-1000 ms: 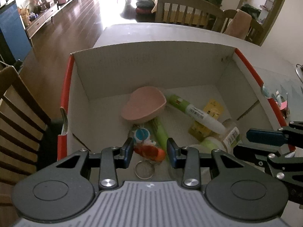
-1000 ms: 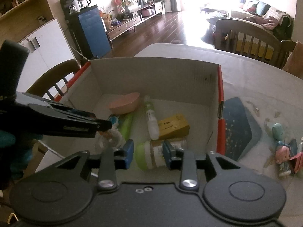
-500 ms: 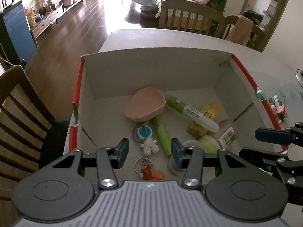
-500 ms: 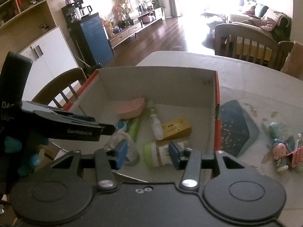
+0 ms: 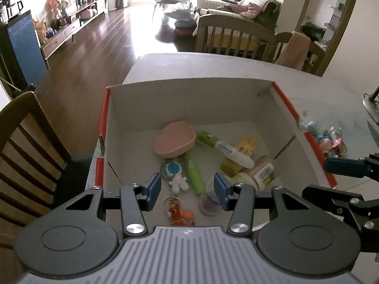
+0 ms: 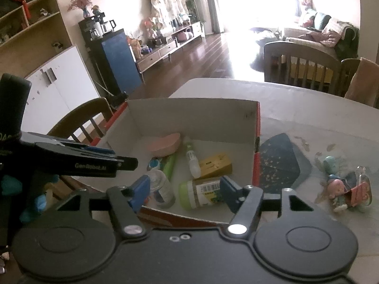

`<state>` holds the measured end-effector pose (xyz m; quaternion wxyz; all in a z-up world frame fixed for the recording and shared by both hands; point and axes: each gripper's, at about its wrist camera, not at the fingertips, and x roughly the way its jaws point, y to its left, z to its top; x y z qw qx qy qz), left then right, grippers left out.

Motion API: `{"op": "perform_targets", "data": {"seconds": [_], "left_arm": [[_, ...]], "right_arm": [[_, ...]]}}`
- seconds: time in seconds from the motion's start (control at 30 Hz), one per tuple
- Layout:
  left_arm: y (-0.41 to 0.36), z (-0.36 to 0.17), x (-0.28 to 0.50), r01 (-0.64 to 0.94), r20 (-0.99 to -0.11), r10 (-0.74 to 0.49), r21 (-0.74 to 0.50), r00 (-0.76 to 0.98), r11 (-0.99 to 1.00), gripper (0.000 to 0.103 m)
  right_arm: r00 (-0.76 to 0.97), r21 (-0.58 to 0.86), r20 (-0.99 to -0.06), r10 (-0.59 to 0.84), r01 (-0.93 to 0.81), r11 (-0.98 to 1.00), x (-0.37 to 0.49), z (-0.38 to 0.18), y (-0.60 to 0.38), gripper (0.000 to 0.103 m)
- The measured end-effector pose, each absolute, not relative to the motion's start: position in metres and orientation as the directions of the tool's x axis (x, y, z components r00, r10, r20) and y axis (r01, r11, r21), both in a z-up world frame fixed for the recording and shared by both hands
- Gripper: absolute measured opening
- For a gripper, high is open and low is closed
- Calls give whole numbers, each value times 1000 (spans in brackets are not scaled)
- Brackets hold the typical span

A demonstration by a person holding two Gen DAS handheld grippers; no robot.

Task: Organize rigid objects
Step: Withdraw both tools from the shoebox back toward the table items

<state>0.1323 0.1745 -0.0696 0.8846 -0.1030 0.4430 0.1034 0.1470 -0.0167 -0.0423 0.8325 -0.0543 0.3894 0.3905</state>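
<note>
Both grippers are hanging over the near edge of the cardboard box, which is sitting on the pale surface. The left gripper is standing with its jaws partly apart and nothing between them. The right gripper has just been opening its jaws; they are gaping fairly wide, also holding nothing.

Inside the box a pink dish, a green tube, a white tube, a yellow packet, a green-capped jar, a clear bottle and two small keyring toys are lying loosely together. Three risks are looming.

- The jar and bottle are lying on their sides near the front wall, so a reaching jaw is likely to roll them.
- The two grippers are hovering close together and could be clashing if both are dipping in at once.
- More little figures are waiting on the right, beside a dark mat; being small and tangled, they could be slipping from a pinch or dragging neighbours.
</note>
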Motion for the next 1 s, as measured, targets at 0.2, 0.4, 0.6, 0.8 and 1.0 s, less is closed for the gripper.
{"op": "perform_targets", "data": {"seconds": [0.2, 0.4, 0.6, 0.8, 1.0], "left_arm": [[159, -53, 126, -261, -779, 85, -104, 622, 960, 67], [140, -36, 119, -249, -734, 100, -95, 671, 964, 78], [116, -28, 119, -223, -724, 76, -109, 685, 969, 78], [85, -28, 127, -183, -714, 41, -124, 699, 975, 84], [52, -30, 139, -139, -708, 0, -138, 707, 981, 85]], "right_arm": [[407, 220, -661, 631, -699, 680, 138, -31, -32, 77], [423, 239, -632, 650, -691, 682, 133, -22, -52, 87], [483, 211, -594, 643, -678, 704, 125, -13, -79, 101], [519, 196, -585, 623, -655, 730, 127, -13, -116, 102], [553, 197, -595, 583, -603, 773, 141, -19, -158, 102]]}}
